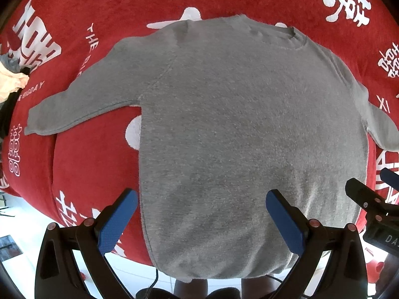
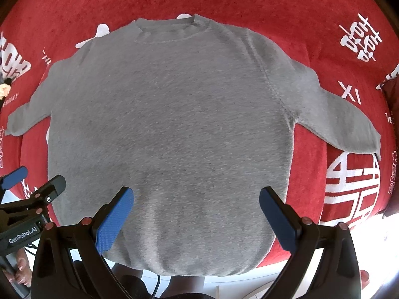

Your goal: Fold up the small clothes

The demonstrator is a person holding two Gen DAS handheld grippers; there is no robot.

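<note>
the grey sweater (image 1: 249,129) lies flat and unfolded ahead of both jaws, sleeves spread, so with the left gripper (image 1: 202,220) and right gripper (image 2: 197,218) wide open and empty, every fold remains.

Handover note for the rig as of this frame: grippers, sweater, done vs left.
Left gripper: jaws open, empty, over the hem.
Right gripper: jaws open, empty, also near the hem.
Grey sweater: spread flat on the red blanket, collar at the far end, both sleeves out to the sides, hem hanging over the near edge.
Done: laid out flat.
Left: every fold; none started.
</note>
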